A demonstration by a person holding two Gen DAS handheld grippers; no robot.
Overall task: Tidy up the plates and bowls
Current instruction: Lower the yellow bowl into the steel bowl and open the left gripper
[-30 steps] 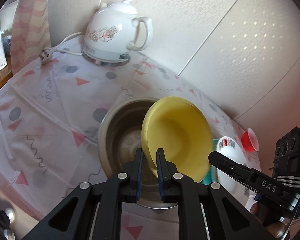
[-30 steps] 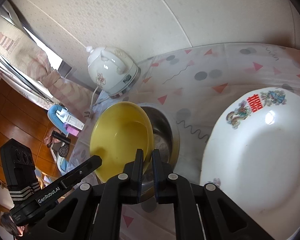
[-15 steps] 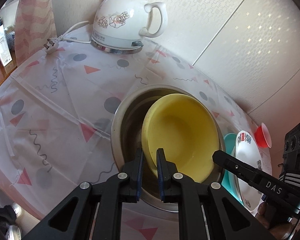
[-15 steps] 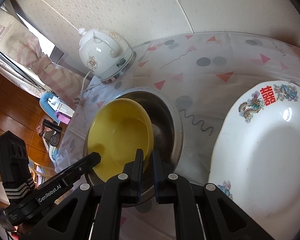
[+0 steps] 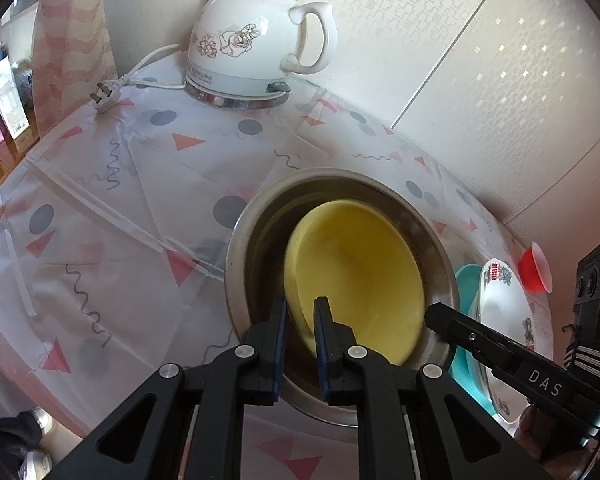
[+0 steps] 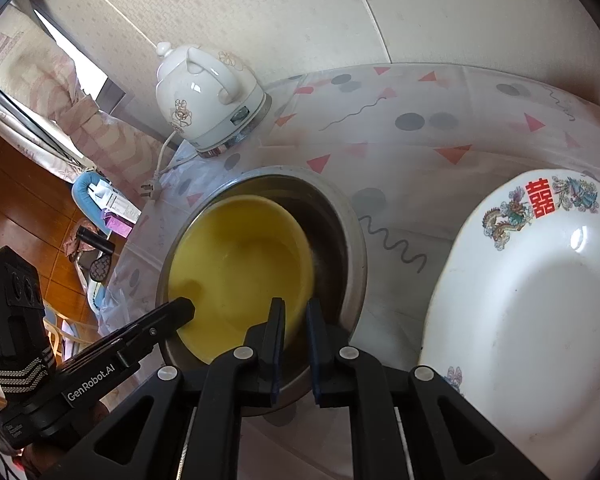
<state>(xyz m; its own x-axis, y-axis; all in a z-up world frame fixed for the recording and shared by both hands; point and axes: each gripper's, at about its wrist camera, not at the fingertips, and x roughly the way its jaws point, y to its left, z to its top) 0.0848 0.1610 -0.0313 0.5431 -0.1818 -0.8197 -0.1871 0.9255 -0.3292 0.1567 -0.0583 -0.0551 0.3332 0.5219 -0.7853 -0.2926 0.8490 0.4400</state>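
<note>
Both hand-held grippers (image 5: 300, 320) (image 6: 292, 320), just opening slightly, seemingly pinch the yellow bowl (image 5: 360, 272).

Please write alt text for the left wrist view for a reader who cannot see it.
The left gripper, fingers astride its rim, holds a yellow bowl tilted inside a steel basin on a patterned tablecloth. A white kettle stands behind; the right gripper reaches in from the right.
</note>
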